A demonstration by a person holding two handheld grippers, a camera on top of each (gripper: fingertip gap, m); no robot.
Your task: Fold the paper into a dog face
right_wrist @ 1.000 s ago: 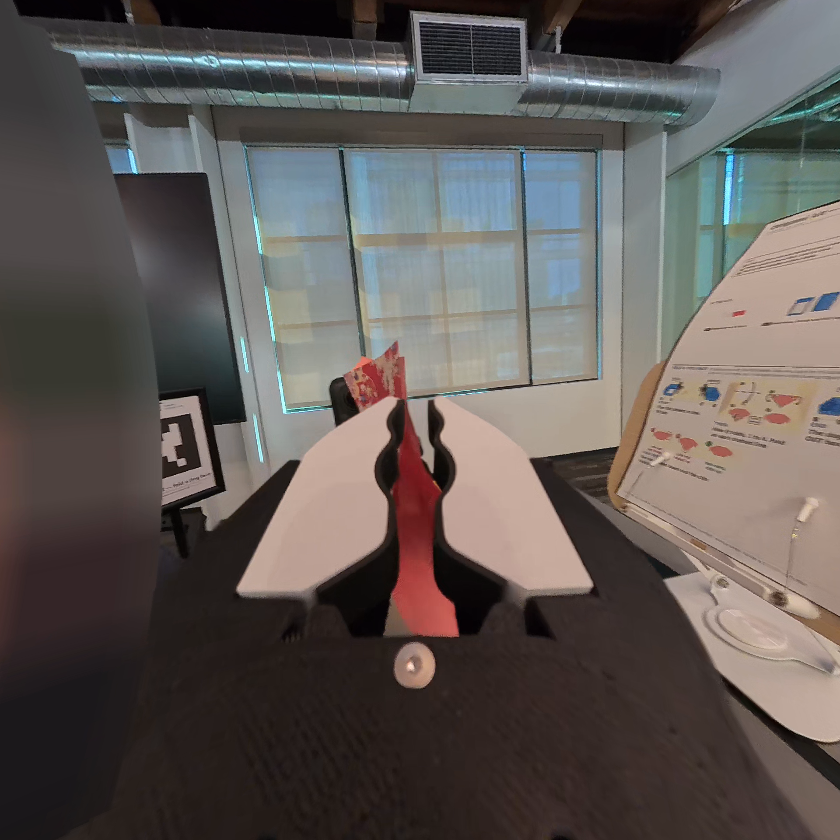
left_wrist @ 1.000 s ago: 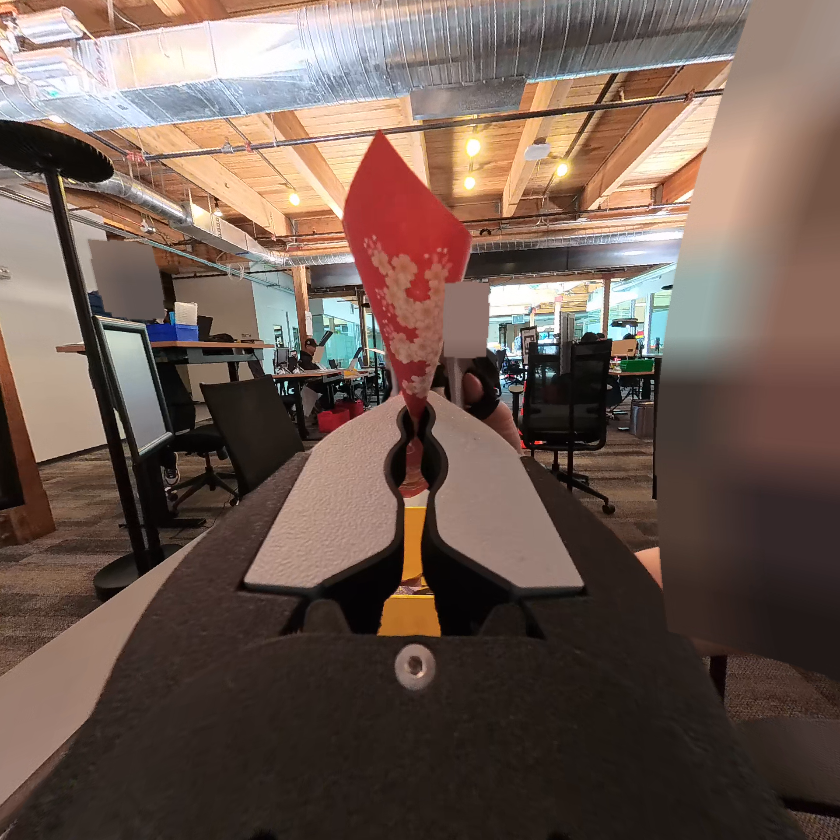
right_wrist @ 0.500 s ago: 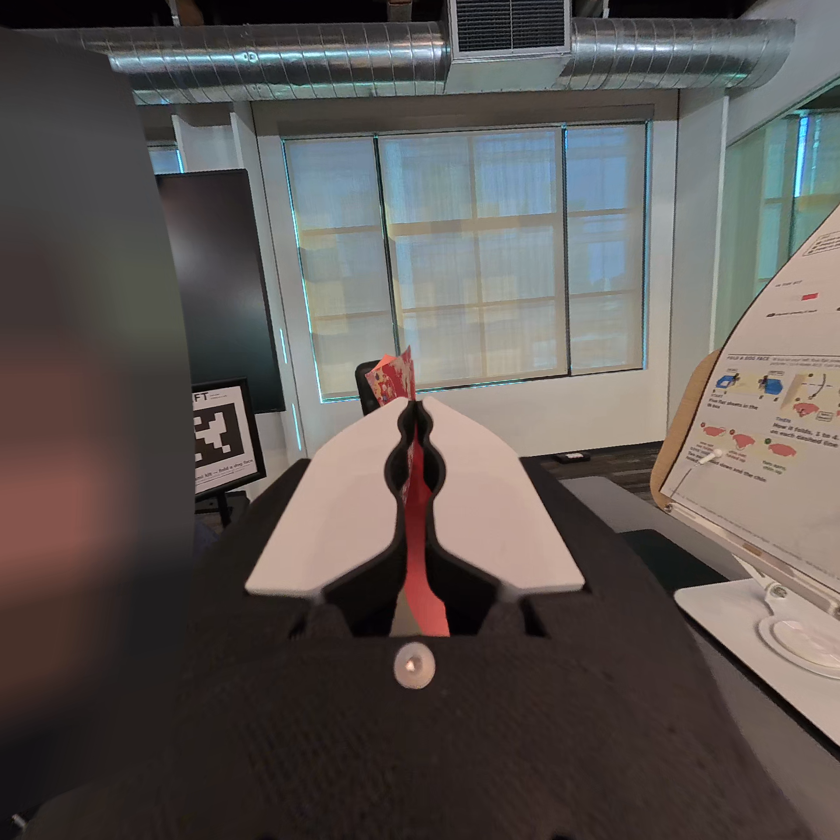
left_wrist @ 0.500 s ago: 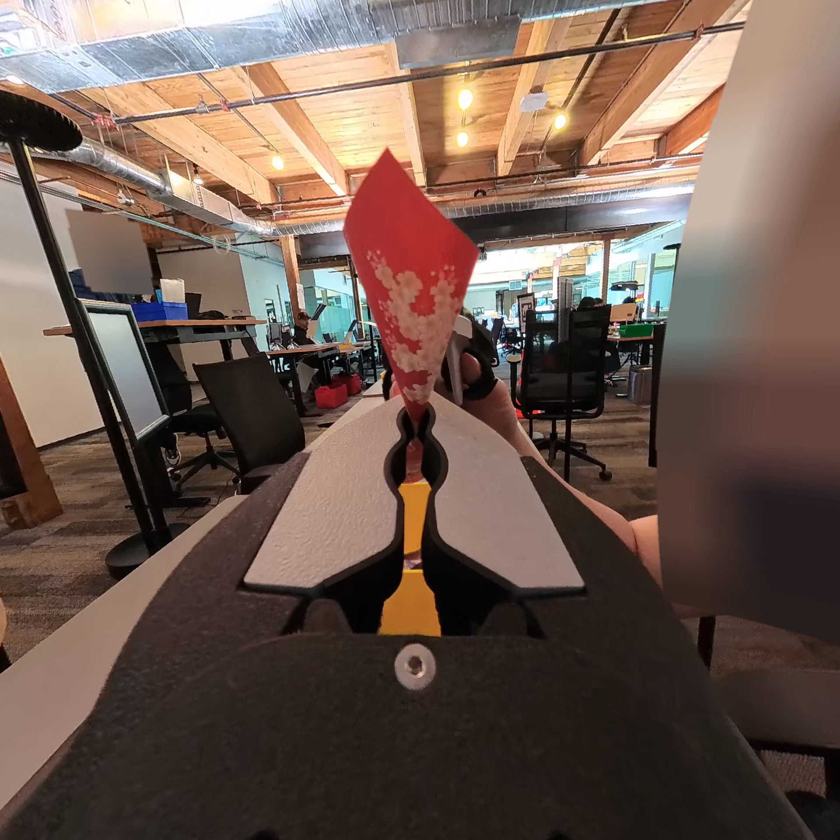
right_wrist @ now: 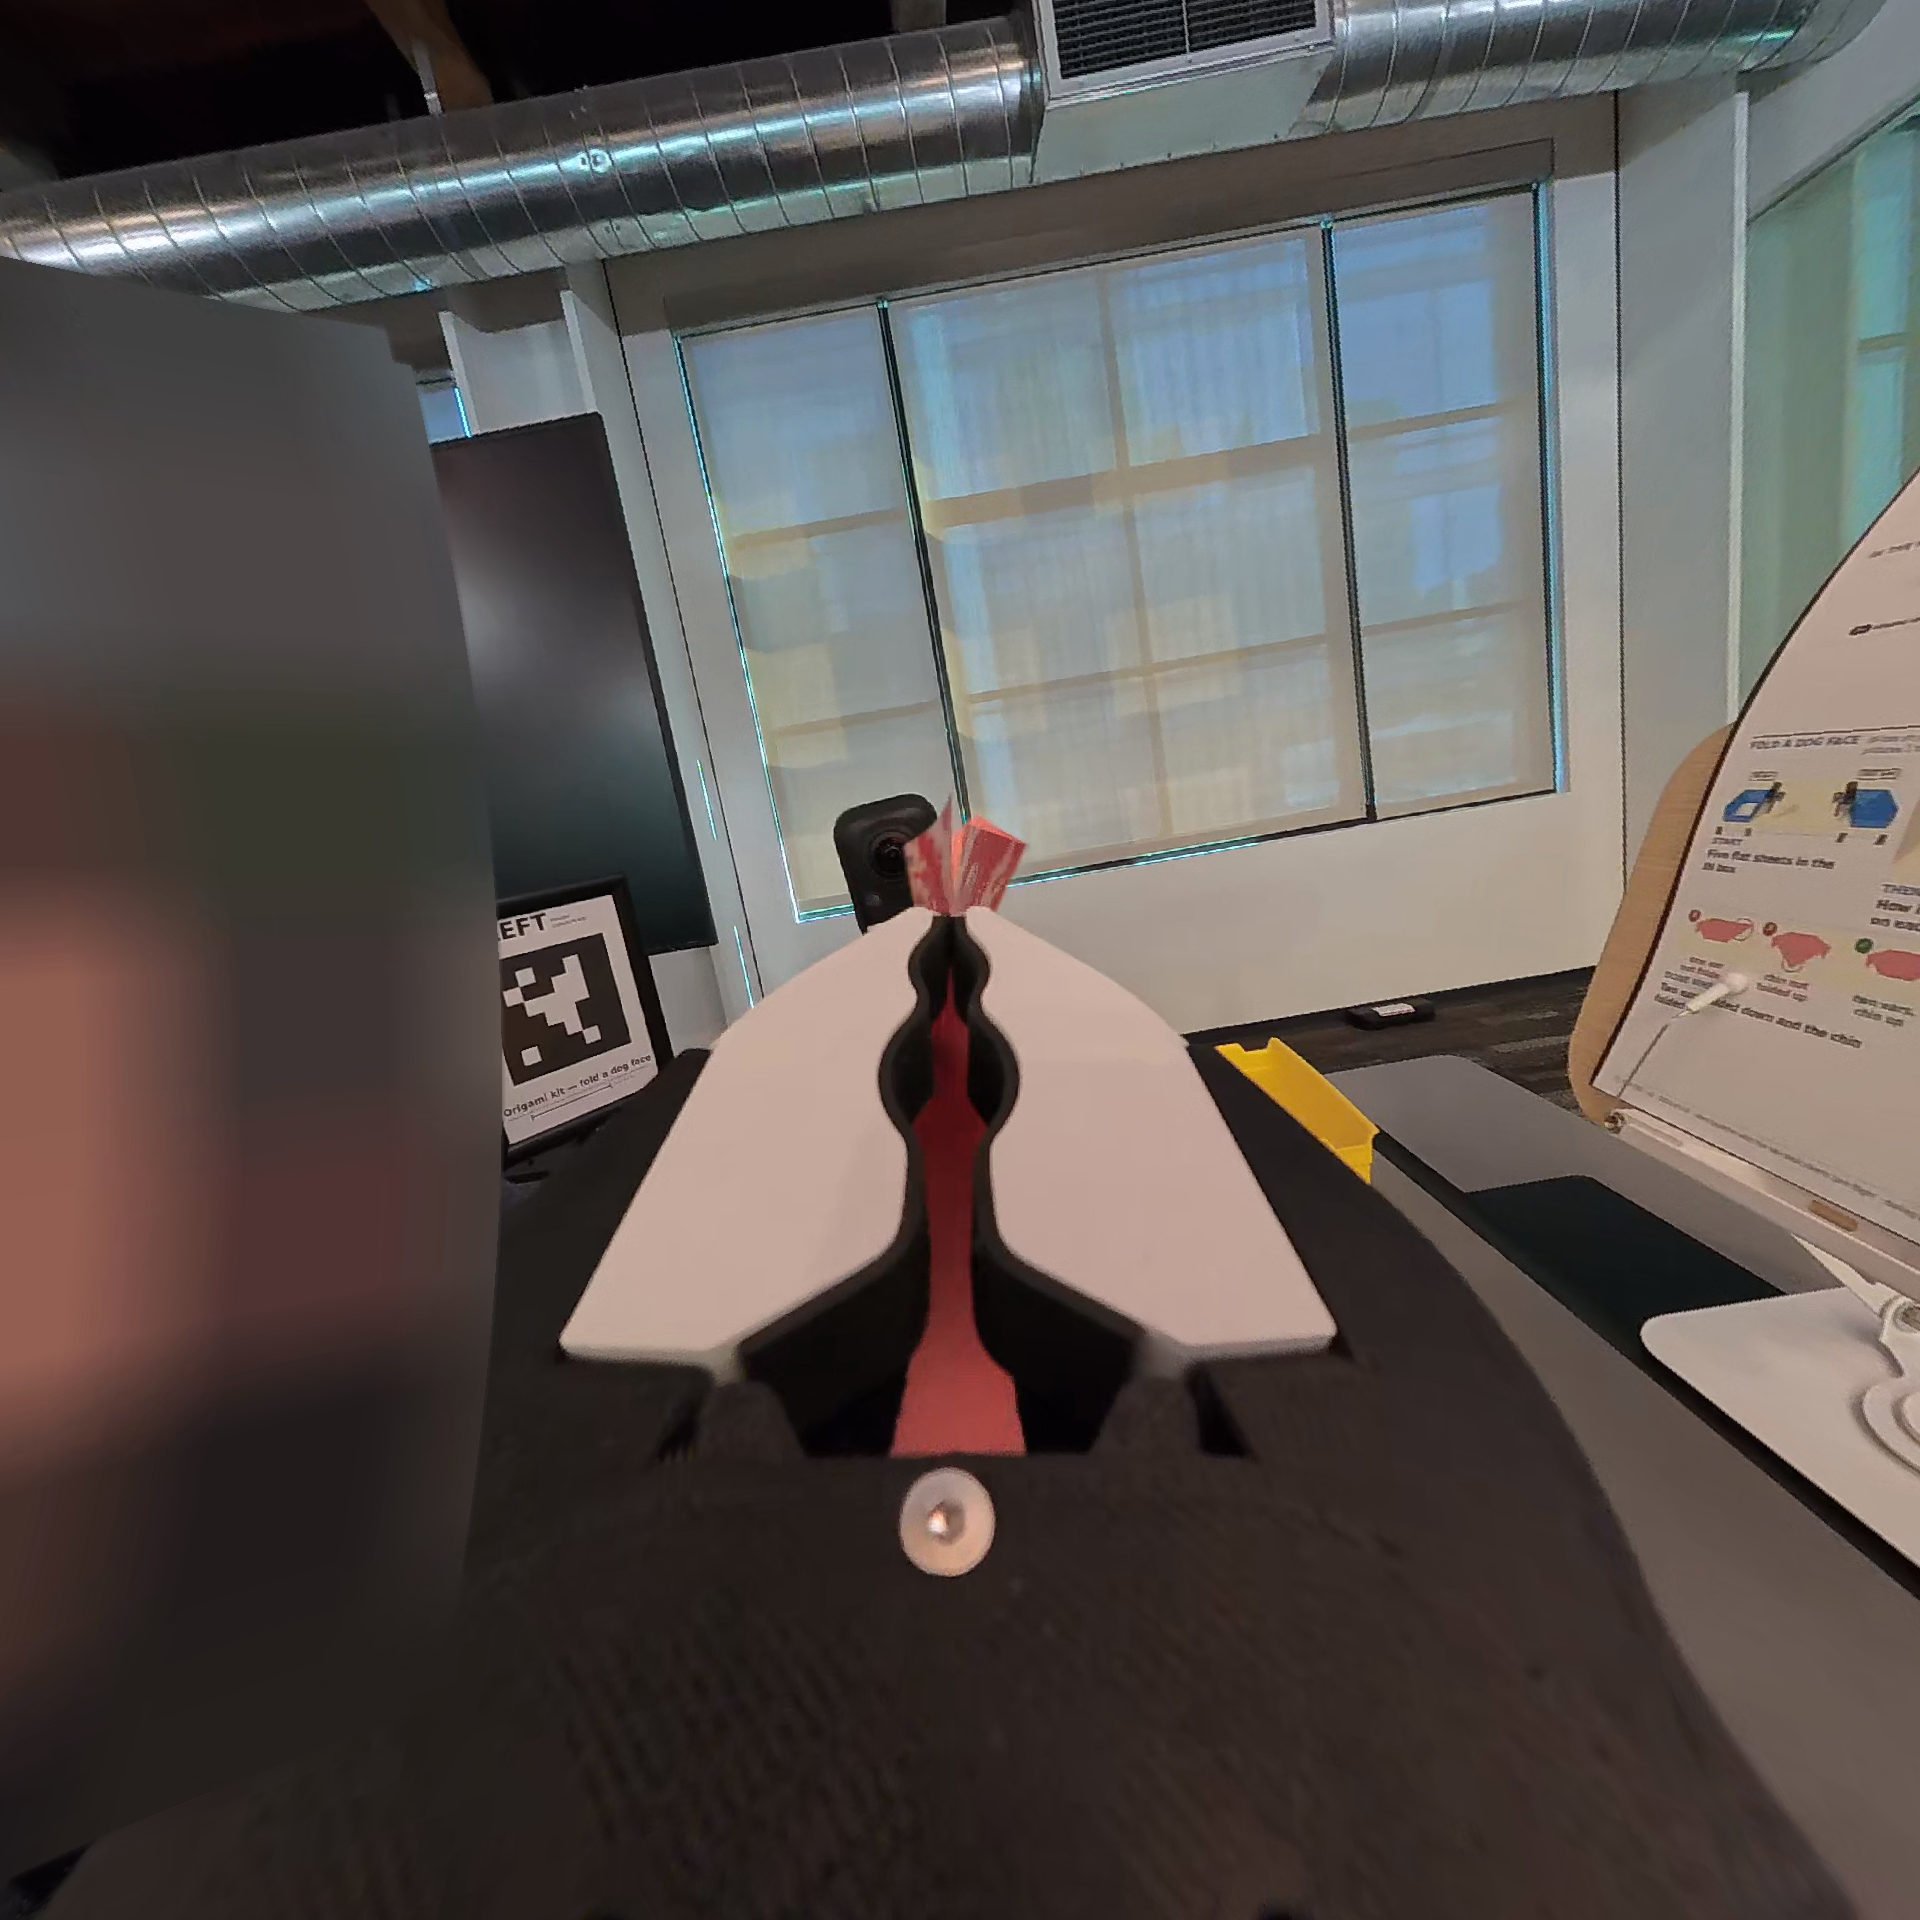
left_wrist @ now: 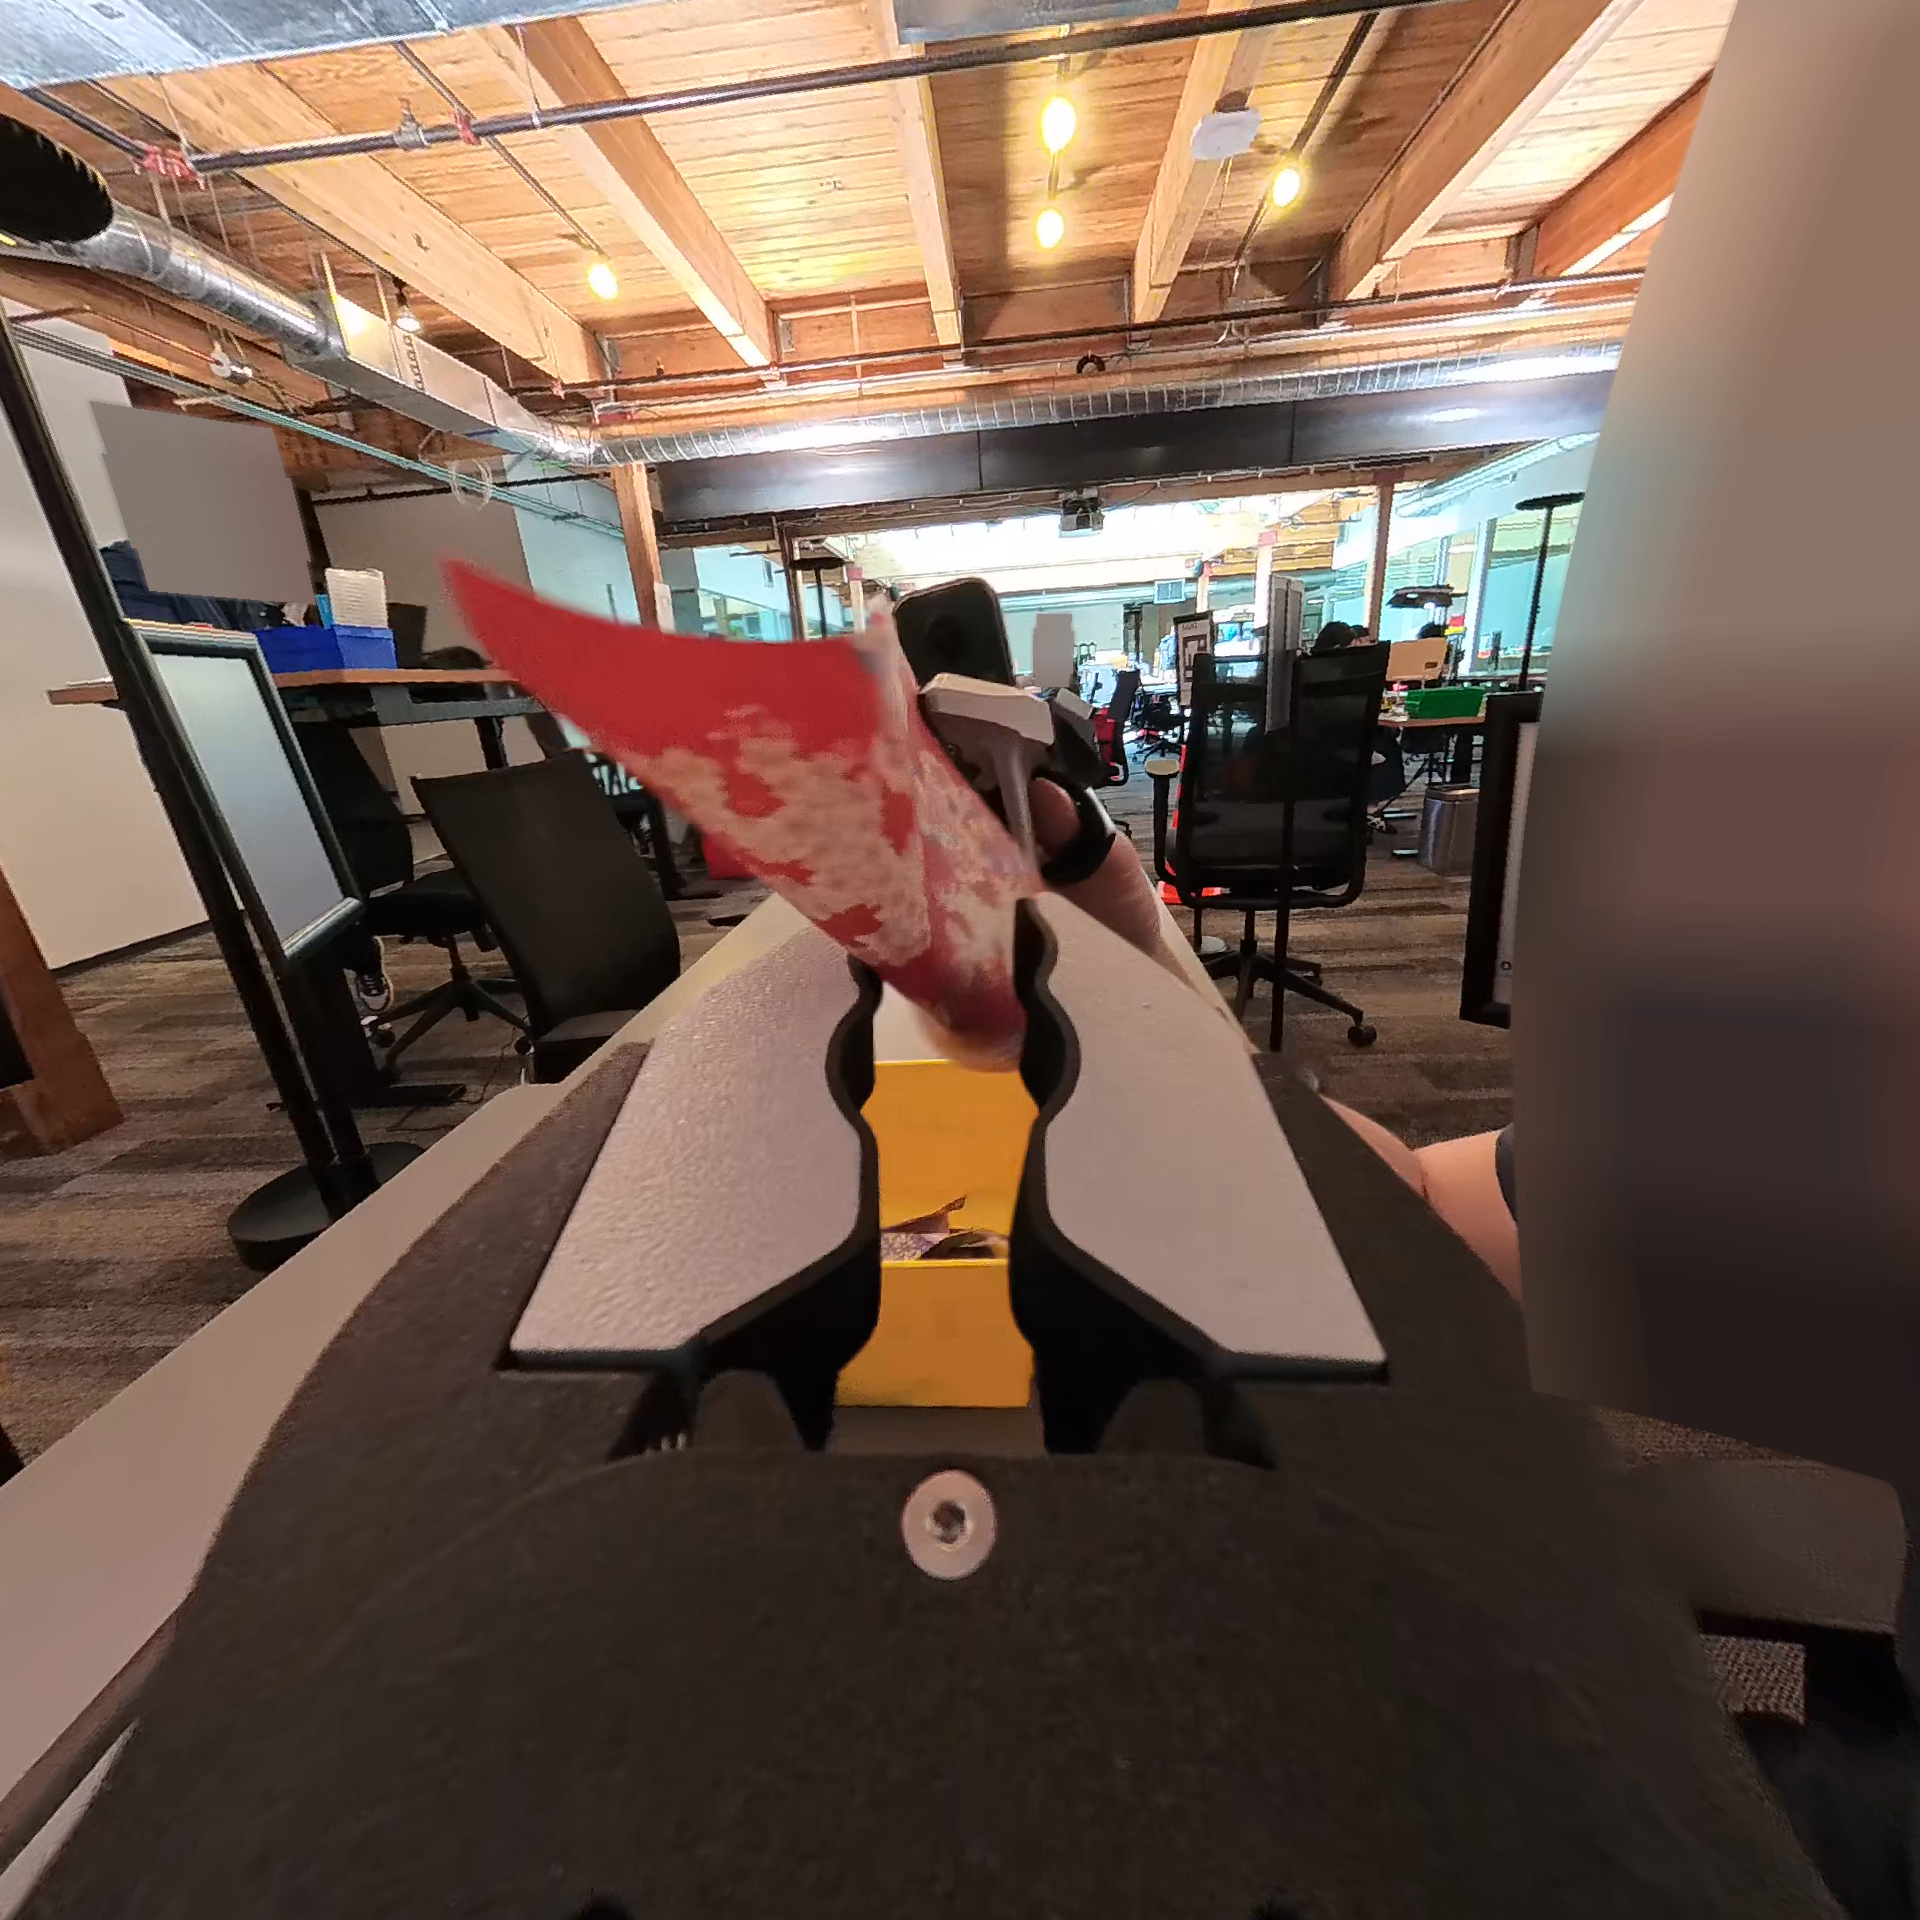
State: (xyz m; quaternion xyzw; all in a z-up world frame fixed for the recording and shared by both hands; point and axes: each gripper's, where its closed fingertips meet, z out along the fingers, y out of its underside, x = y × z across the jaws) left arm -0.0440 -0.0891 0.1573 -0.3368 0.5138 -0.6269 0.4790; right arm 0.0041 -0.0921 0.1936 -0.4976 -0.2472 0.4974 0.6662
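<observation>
The red paper (left_wrist: 727, 748) with white blossoms is folded and held in the air. In the left wrist view it leans to the left, blurred. Its lower tip sits loosely between the spread fingers of my left gripper (left_wrist: 945, 935), which is open. My right gripper (right_wrist: 951, 920) is shut on the paper (right_wrist: 961, 878). A red strip runs back between its fingers and a small tip sticks out in front. The right gripper's white fingertips (left_wrist: 982, 717) show behind the paper in the left wrist view, with a hand below them.
A yellow box (left_wrist: 945, 1340) with folded papers inside sits on the table under the left gripper; its corner shows in the right wrist view (right_wrist: 1299, 1101). An instruction board (right_wrist: 1766, 935) stands at right. A marker sign (right_wrist: 571, 1008) stands at left. Office chairs stand beyond. My hands' fingertips stand some 7 cm from each other.
My left gripper has opened and let go of the paper. The paper has swung from upright to leaning left. My right gripper has closed tight on it. Both views have tipped down.
</observation>
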